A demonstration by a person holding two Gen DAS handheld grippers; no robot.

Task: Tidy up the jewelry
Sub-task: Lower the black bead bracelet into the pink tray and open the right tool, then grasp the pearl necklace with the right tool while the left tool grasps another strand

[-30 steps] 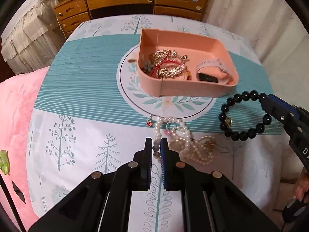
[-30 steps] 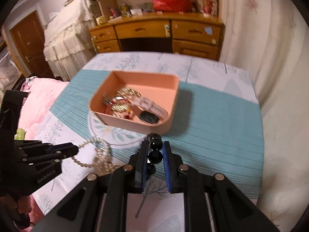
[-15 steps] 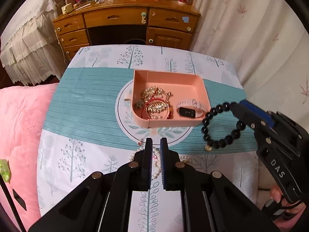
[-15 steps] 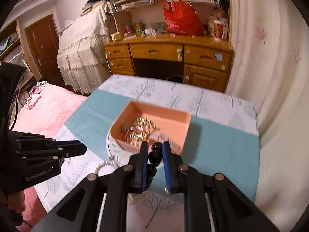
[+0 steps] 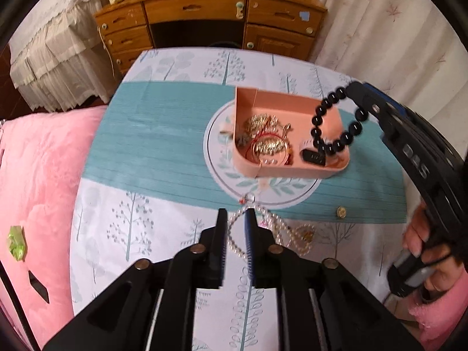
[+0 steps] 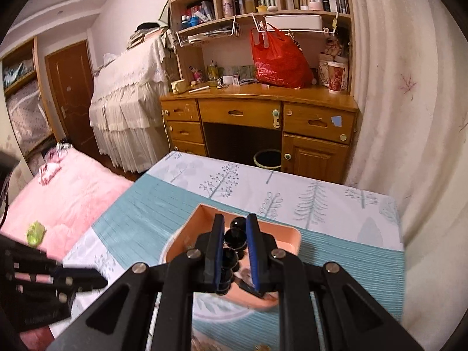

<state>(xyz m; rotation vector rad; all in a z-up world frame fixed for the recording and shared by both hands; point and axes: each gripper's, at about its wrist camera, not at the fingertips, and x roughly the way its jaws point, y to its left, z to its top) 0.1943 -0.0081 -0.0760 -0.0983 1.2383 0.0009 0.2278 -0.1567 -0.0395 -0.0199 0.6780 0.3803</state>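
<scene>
Right wrist view has the right gripper (image 6: 235, 234) closed on the black bead bracelet (image 6: 235, 235), beads pinched between its blue pads while the remainder of the loop hangs under the fingers, directly above the pink tray (image 6: 288, 238). From the left wrist view the same bracelet (image 5: 336, 122) dangles as an open ring from that gripper's tip (image 5: 355, 87), hanging over the tray's right half (image 5: 292, 172), and a hand (image 5: 424, 239) grips the tool's handle at the right edge. Inside the tray lie gold chains with a red cord (image 5: 267, 143) and a small black item (image 5: 313, 156). The left gripper (image 5: 235, 219) points steeply down with its jaws opening by a narrow gap; nothing is pinched, and the pearl necklace (image 5: 275, 231) lies on the tablecloth (image 5: 152, 146) beneath and between the fingertips, trailing off to the right. A small gold charm (image 5: 340, 211) sits apart on the teal stripe. Beyond the table stands a wooden desk (image 6: 257, 117), with a pink quilt (image 5: 38, 161) at the left
</scene>
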